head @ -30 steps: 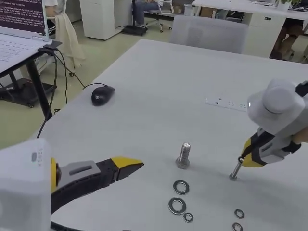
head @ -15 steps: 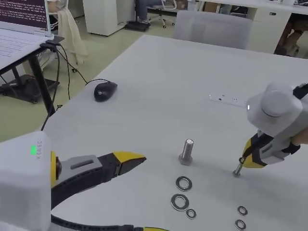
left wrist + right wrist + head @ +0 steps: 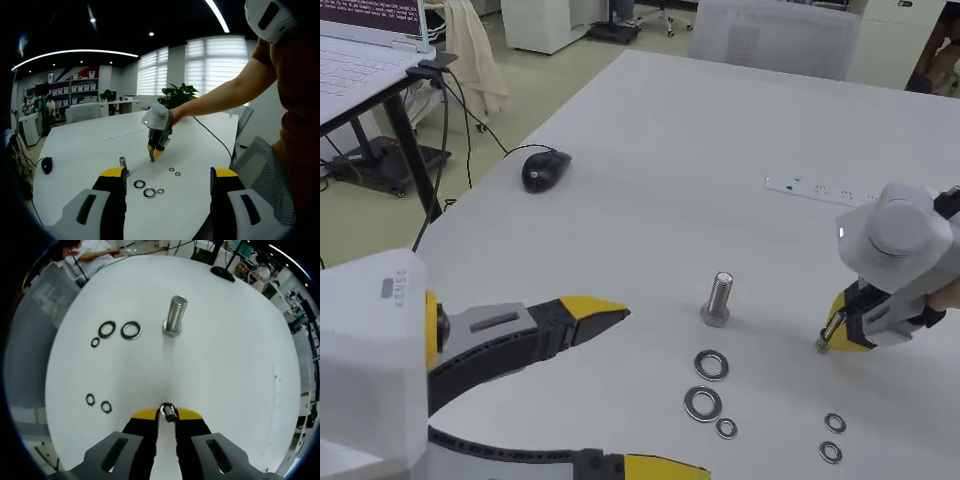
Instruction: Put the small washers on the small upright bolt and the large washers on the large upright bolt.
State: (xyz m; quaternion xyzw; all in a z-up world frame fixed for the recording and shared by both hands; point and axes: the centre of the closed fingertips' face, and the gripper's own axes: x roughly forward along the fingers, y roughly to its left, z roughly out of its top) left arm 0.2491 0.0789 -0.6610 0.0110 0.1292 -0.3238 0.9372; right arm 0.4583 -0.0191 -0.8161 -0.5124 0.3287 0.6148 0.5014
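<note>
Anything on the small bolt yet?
Jaws of the right gripper flank the top of the small bolt. Its lower shaft looks bare. The jaws cover the top's sides, so anything sitting there can't be seen.

Place: open-plan office
Work surface: long white table (image 3: pixel 670 130) carrying a computer mouse (image 3: pixel 545 170) and a power strip (image 3: pixel 815 190)
Side stand: open laptop (image 3: pixel 360 60)
Seating: grey mesh chair (image 3: pixel 770 40)
Room: window blinds (image 3: pixel 215 65), potted plant (image 3: pixel 177 95), stocked shelves (image 3: pixel 75 90), strip ceiling light (image 3: pixel 75 52)
</note>
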